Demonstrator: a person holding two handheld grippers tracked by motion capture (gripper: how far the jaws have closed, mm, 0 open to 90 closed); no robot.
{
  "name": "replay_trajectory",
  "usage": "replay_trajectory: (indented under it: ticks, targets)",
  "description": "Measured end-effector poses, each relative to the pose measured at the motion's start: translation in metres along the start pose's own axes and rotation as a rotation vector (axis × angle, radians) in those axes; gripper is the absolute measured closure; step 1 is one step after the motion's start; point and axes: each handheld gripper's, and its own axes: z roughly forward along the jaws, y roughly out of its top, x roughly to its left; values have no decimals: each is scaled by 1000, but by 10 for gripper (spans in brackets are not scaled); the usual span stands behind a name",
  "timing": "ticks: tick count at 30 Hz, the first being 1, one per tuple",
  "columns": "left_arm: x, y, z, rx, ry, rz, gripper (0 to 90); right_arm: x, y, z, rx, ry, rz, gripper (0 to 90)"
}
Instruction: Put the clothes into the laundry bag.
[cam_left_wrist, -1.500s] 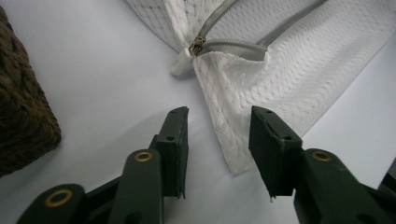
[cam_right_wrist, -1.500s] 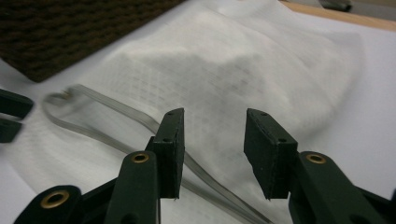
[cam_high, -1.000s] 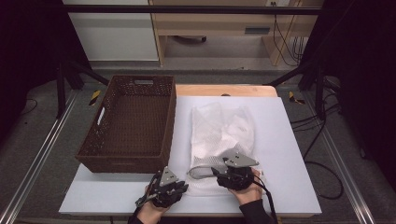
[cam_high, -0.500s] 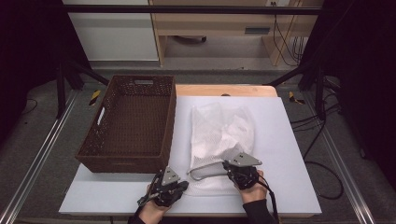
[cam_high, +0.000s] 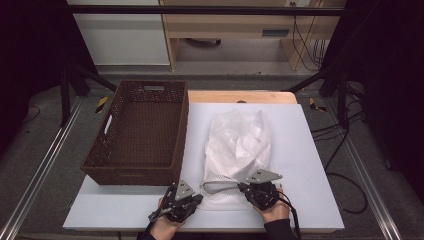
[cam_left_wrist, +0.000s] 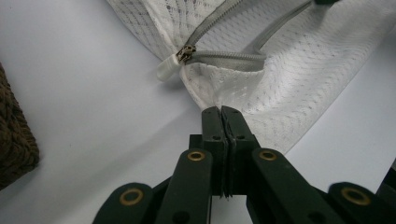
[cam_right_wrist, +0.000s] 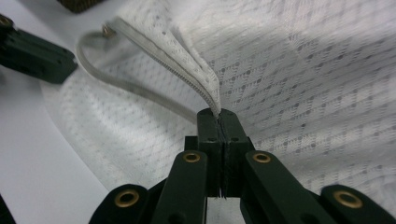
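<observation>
**Both grippers clamped on the mesh bag's near end**

Grey floor and a wooden desk lie beyond my white table (cam_high: 310, 165), which carries everything. Largest item on it: the brown wicker basket (cam_high: 137, 132), on the left half, with nothing inside it. Just right of the basket, the white mesh bag (cam_high: 240, 145) lies flat and lengthwise on the table, its open zippered end toward me.

Left gripper (cam_high: 192, 200) sits at the bag's near left corner. In the left gripper view my jaws are pressed together, with the corner of the mesh cloth pinched between the tips; they have just been closing. Right gripper (cam_high: 242, 189) sits at the near right part of the bag. In the right gripper view its jaws are likewise closed, nipping the upper lip of the bag opening at the zipper tape; these too have just been closing.

Grey zipper (cam_left_wrist: 224, 57) curves open between the two grippers. Smallest item: the zipper slider with its white pull tab (cam_left_wrist: 169, 69), resting on the table just beside the left corner.
</observation>
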Motion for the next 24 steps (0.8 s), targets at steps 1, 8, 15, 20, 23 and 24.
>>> replay_trajectory:
  ticks: [1, 8, 15, 20, 23, 24]
  targets:
    - [0, 0, 0, -2, -2, -2, 877, 0, -1, 4, 16, -2, 2, 895]
    - [2, 0, -5, -18, 2, -11, 870, 0, -3, 18, 25, -56, -17, 873]
    - [11, -3, -3, -20, -13, -51, 660, 8, 6, 5, -66, -16, -13, 637]
    - [8, -4, -3, -5, -43, -41, 681, 22, 23, -3, -144, 29, -35, 585]
    - [7, -4, -3, 4, -27, -34, 721, 31, 34, 1, -171, 45, -53, 573]
    - [7, -4, -3, 6, -18, -34, 747, 33, 38, 3, -177, 45, -53, 574]
